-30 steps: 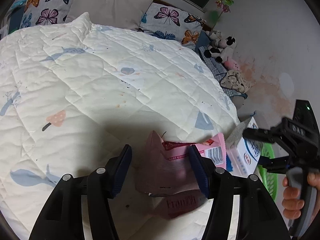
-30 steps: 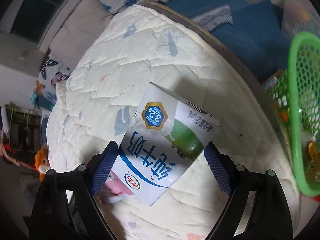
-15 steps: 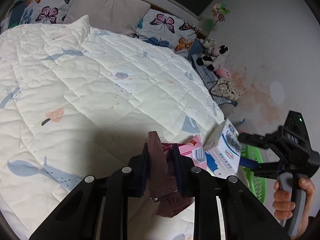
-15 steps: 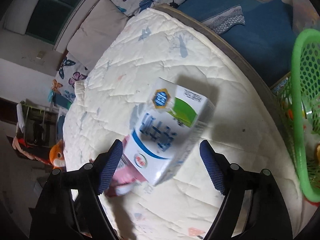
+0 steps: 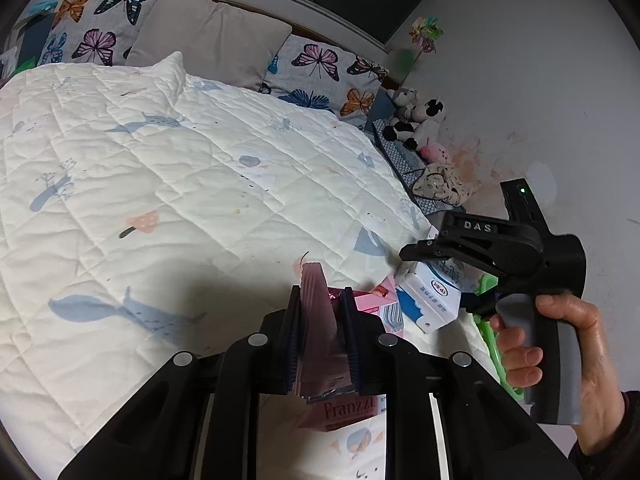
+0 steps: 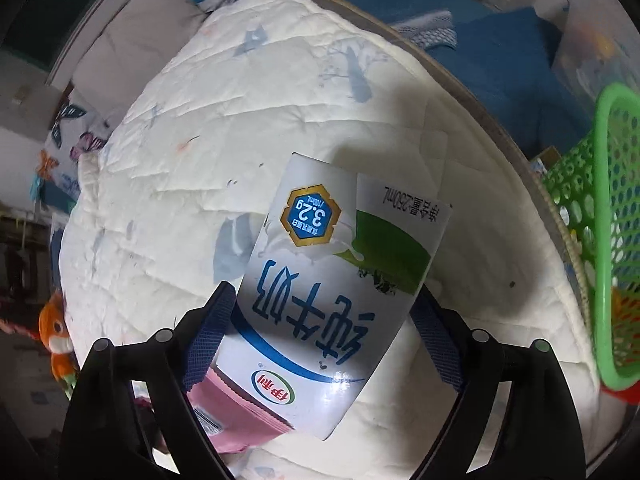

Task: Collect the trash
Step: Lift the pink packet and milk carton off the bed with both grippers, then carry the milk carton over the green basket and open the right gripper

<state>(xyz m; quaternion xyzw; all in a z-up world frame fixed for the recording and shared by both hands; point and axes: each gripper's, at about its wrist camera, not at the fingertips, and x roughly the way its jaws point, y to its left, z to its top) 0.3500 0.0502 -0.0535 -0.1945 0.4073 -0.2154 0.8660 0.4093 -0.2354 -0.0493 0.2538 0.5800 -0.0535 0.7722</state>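
Two pieces of trash are being dealt with at the near edge of the bed, and neither has reached the green basket (image 6: 608, 216) beside the mattress, so most of the collecting looks still ahead. The left gripper (image 5: 320, 332) has just been closing, and its jaws now stand narrow, pinching a flattened pink wrapper (image 5: 316, 320) that sticks up between the pads. A pink carton (image 5: 374, 302) lies on the whale-print quilt (image 5: 200, 184) just beyond it, untouched.

The right gripper (image 6: 324, 332) has just been opening; its jaws stand wide on either side of a white-and-blue milk carton (image 6: 340, 280), and whether the pads press on it I cannot tell. The milk carton is a small box printed with a green meadow and a gold badge; it lies tilted, with its lower end resting over the pink carton. Something orange already lies inside the basket.
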